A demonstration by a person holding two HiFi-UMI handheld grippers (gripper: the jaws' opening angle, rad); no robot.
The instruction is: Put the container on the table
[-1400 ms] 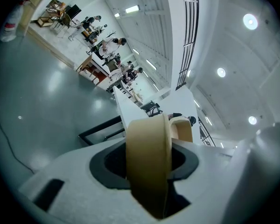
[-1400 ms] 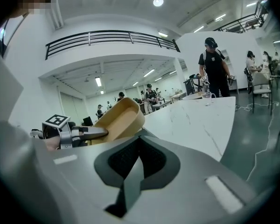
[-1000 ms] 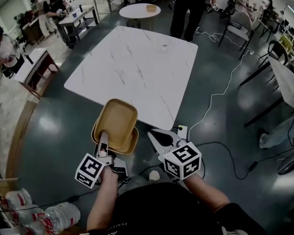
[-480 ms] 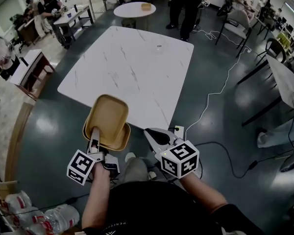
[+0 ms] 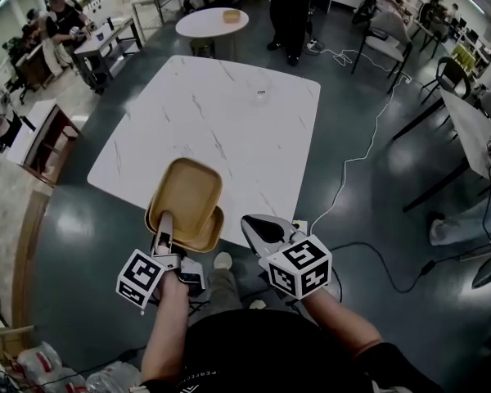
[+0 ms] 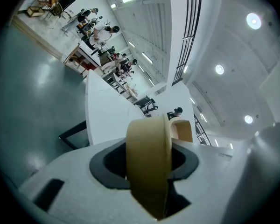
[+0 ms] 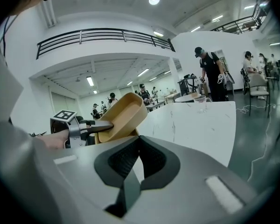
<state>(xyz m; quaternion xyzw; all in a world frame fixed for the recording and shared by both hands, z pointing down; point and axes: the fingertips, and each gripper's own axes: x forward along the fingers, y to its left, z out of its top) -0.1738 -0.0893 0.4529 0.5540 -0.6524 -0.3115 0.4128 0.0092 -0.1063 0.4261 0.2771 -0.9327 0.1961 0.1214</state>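
A tan rounded-rectangular container [image 5: 186,201], which looks like two nested trays, hangs in the air over the near edge of the white marble table [image 5: 221,129]. My left gripper [image 5: 165,226] is shut on its near rim. In the left gripper view the tan rim [image 6: 148,148] fills the space between the jaws of the left gripper [image 6: 149,174]. My right gripper [image 5: 258,229] is shut and holds nothing, to the right of the container. The right gripper view shows that gripper [image 7: 137,158] low in front, with the container [image 7: 122,115] and the table [image 7: 196,120] beyond it.
A small clear cup [image 5: 260,95] stands at the table's far side. A white cable [image 5: 368,150] runs over the dark floor to the right. Beyond the table stand a person [image 5: 288,11] and a small round table [image 5: 211,21]. Chairs and desks line both sides.
Both grippers and the container have moved forward toward the table. The container's far end now lies over the table's near edge. The grip on it is unchanged.
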